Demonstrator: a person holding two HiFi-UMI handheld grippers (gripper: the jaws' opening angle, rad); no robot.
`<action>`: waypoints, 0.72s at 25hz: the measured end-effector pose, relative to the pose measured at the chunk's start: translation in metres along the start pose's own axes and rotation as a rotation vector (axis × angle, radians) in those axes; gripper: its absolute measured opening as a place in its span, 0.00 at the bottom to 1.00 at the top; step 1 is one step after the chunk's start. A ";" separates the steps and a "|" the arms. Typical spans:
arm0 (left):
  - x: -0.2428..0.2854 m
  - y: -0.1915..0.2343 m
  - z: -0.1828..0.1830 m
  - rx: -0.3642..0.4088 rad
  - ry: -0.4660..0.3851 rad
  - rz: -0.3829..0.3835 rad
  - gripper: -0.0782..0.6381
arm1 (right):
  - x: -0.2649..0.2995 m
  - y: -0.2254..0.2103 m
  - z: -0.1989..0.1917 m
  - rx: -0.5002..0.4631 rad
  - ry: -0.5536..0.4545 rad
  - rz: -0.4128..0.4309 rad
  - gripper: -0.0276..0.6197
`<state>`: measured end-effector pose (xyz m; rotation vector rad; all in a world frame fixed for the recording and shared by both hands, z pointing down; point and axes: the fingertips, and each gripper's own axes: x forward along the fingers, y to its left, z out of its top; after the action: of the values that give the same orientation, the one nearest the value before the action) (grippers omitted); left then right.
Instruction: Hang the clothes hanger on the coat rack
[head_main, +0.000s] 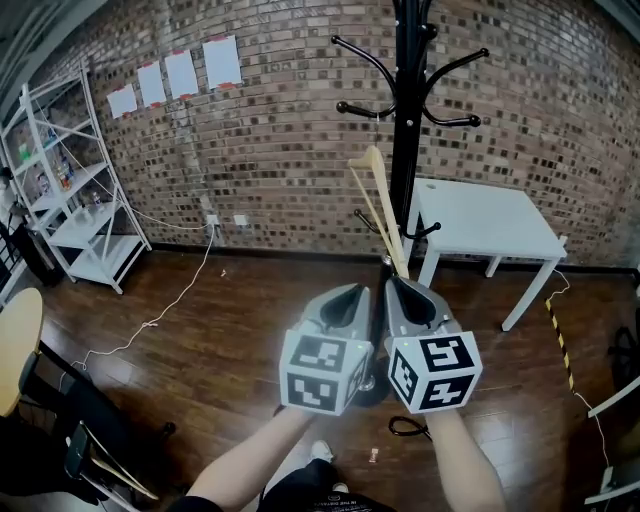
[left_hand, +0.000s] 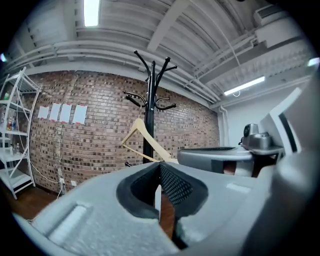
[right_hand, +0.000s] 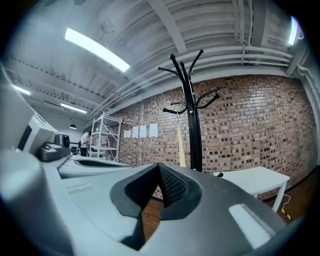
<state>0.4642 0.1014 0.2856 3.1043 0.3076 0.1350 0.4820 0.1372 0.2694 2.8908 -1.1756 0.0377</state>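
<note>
Left hand-held gripper (head_main: 354, 292) closed, right hand-held gripper (head_main: 399, 285) closed, one hanger (head_main: 374, 160), one coat rack (head_main: 406, 120)

Ahead of you a brick wall (head_main: 280, 150) fills the upper frame, with four white sheets (head_main: 180, 75) pinned at upper left. A white shelf (head_main: 75, 200) stands at the left edge and a white table (head_main: 480, 225) at right. Dark wood floor (head_main: 200, 330) spreads below. Tube lights (right_hand: 97, 49) glow on the ribbed ceiling (right_hand: 210, 20).
</note>
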 end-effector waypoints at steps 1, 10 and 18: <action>0.000 -0.003 -0.001 0.008 0.004 -0.001 0.11 | -0.002 -0.001 -0.003 -0.008 0.004 -0.010 0.04; 0.005 -0.023 -0.029 0.047 0.025 -0.018 0.11 | -0.023 -0.015 -0.036 -0.007 0.015 -0.072 0.04; 0.014 -0.027 -0.035 0.038 0.037 -0.030 0.11 | -0.018 -0.021 -0.044 0.002 0.036 -0.076 0.04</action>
<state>0.4693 0.1307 0.3207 3.1360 0.3614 0.1890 0.4833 0.1664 0.3126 2.9206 -1.0602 0.0897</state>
